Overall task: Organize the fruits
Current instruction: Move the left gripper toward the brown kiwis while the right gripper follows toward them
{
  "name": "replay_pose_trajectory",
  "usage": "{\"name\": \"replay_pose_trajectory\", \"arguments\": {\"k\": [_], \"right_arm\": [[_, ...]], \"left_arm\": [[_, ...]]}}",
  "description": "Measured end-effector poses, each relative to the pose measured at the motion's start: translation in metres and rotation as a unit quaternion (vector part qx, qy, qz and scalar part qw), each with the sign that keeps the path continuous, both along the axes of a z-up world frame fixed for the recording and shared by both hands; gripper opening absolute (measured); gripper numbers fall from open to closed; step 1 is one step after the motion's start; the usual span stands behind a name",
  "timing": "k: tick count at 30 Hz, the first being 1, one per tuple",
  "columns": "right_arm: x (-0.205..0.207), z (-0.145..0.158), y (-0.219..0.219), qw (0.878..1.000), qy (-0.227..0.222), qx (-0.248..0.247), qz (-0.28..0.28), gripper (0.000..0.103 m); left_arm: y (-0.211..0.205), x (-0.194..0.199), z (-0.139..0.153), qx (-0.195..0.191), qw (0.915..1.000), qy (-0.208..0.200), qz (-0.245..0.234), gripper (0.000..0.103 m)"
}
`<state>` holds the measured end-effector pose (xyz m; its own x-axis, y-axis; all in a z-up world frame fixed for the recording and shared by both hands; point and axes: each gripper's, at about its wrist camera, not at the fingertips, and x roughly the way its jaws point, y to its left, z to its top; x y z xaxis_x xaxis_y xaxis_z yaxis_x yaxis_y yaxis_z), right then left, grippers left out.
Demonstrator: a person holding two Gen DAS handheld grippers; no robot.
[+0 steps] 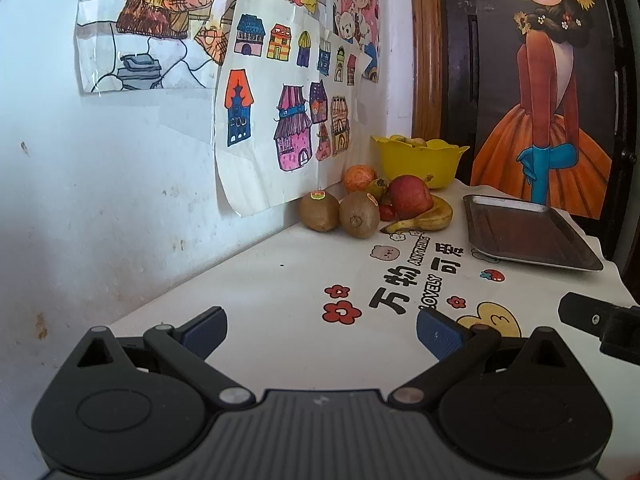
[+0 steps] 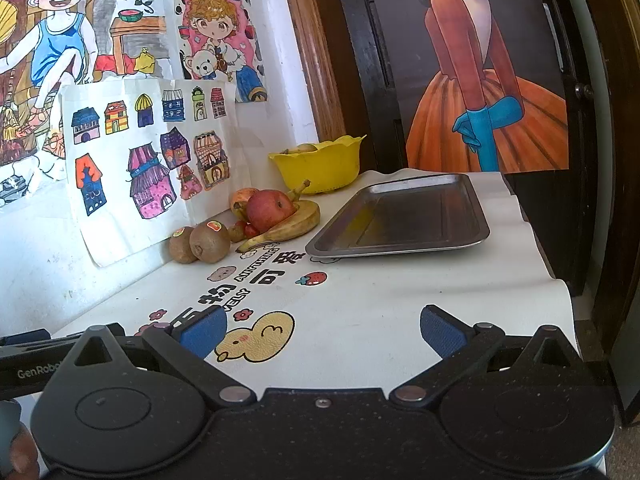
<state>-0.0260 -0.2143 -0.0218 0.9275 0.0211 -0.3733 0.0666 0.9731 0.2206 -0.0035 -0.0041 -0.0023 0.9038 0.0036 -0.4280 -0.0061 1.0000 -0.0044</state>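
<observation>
A pile of fruit lies by the wall: two kiwis (image 1: 338,212) (image 2: 200,242), a red apple (image 1: 409,196) (image 2: 270,210), a banana (image 1: 428,218) (image 2: 290,228), an orange fruit (image 1: 359,178) and small red fruits. A yellow bowl (image 1: 418,160) (image 2: 320,166) behind them holds more fruit. An empty metal tray (image 1: 524,232) (image 2: 404,216) lies to the right. My left gripper (image 1: 322,334) and right gripper (image 2: 324,334) are both open and empty, low over the near part of the table, well short of the fruit.
The white printed tablecloth (image 2: 380,292) covers the table, whose right edge drops off near a dark door (image 2: 368,60). Drawings hang on the wall (image 1: 100,184) at left. Part of the right gripper (image 1: 600,320) shows in the left wrist view.
</observation>
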Motion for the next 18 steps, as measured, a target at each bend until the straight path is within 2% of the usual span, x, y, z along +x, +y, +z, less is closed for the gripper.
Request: {"name": "replay_pose_trajectory", "arguments": {"k": [11, 14, 18], "right_arm": [[0.002, -0.001, -0.003, 1.0, 0.015, 0.012, 0.002, 0.102], [-0.004, 0.0, -0.004, 0.998, 0.04, 0.047, 0.016, 0.102], [-0.024, 0.014, -0.01, 0.993, 0.043, 0.103, 0.041, 0.102]], "left_arm": [[0.001, -0.003, 0.003, -0.011, 0.9999, 0.005, -0.005, 0.103], [0.003, -0.006, 0.008, -0.016, 0.9998, 0.002, -0.011, 0.103], [0.007, -0.018, 0.023, -0.022, 0.9995, -0.011, -0.022, 0.103]]}}
